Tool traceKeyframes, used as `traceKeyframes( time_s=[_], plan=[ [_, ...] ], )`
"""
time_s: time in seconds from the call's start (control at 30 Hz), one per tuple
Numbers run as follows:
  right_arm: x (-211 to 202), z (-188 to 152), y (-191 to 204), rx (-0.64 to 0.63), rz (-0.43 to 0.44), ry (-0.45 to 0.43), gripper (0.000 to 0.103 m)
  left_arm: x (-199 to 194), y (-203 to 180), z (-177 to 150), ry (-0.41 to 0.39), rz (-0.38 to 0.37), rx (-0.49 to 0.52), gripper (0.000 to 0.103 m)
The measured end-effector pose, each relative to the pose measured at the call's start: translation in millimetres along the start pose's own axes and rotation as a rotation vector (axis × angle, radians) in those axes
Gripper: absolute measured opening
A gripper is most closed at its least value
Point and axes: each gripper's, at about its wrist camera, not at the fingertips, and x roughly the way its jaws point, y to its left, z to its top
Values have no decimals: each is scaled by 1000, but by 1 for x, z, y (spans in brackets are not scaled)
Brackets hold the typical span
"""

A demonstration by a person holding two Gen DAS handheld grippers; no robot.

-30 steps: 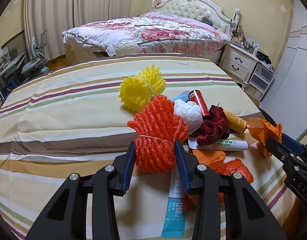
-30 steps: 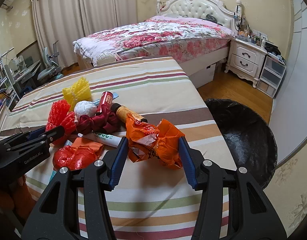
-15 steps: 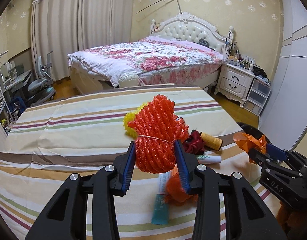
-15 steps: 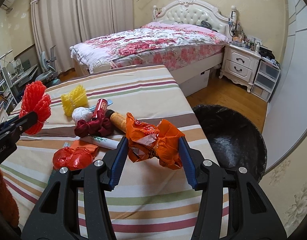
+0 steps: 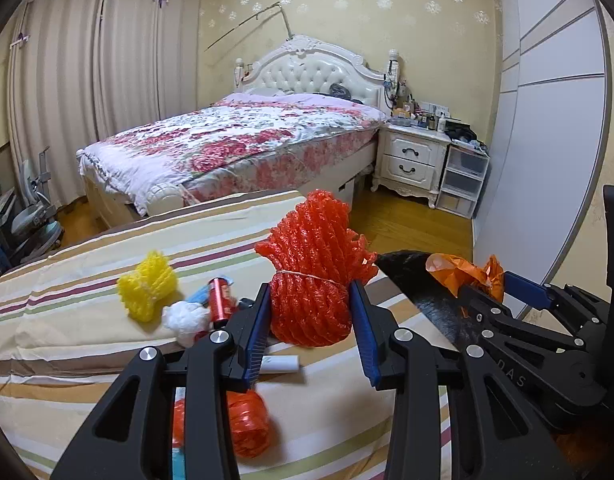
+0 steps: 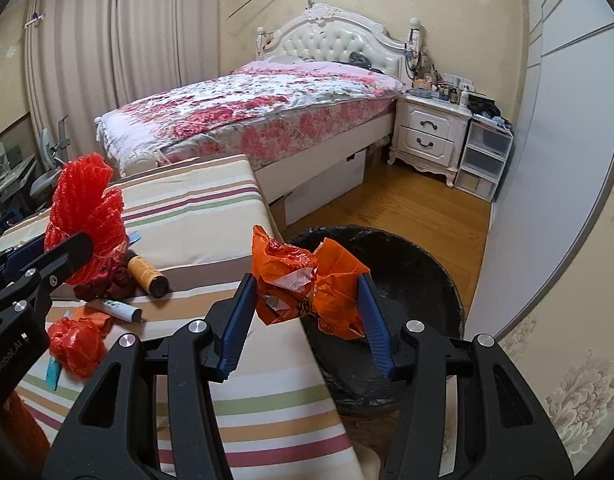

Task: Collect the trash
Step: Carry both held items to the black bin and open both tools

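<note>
My left gripper point(image 5: 311, 334) is shut on a red foam net bundle point(image 5: 313, 276), held up above the striped table point(image 5: 87, 320). That bundle point(image 6: 85, 216) and the left gripper show at the left of the right wrist view. My right gripper point(image 6: 305, 322) is shut on a crumpled orange plastic bag point(image 6: 307, 284), held over the table's right edge next to the black-lined trash bin point(image 6: 411, 272). In the left wrist view the orange bag point(image 5: 463, 274) sits at the right in front of the bin point(image 5: 411, 276).
On the table lie a yellow foam net point(image 5: 147, 290), a white paper ball point(image 5: 187, 318), a red can point(image 5: 217, 300), a brown bottle point(image 6: 147, 276), a white tube point(image 6: 115, 308), dark red cloth point(image 6: 107, 284) and a red bag point(image 6: 73, 340). A bed point(image 6: 247, 116) and nightstand point(image 6: 431, 136) stand behind.
Both grippers have risen and swung right with their loads. The red net came up off the table, and the orange bag moved from over the cloth to the edge by the bin.
</note>
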Motion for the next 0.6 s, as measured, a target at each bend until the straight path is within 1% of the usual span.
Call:
traceKeyframes(
  time_s=[0.13, 0.27, 0.5, 0.6],
  plan=[
    [11, 1, -22, 32, -44, 7, 50, 20, -23, 4, 16, -27, 36, 39],
    [22, 2, -43, 71, -68, 19, 50, 40, -44, 5, 41, -41, 61, 40],
    [42, 2, -66, 108, -84, 42, 50, 78, -67, 7, 100, -46, 83, 40],
    [50, 2, -72, 123, -85, 54, 50, 88, -73, 9, 109, -48, 98, 40]
  ],
)
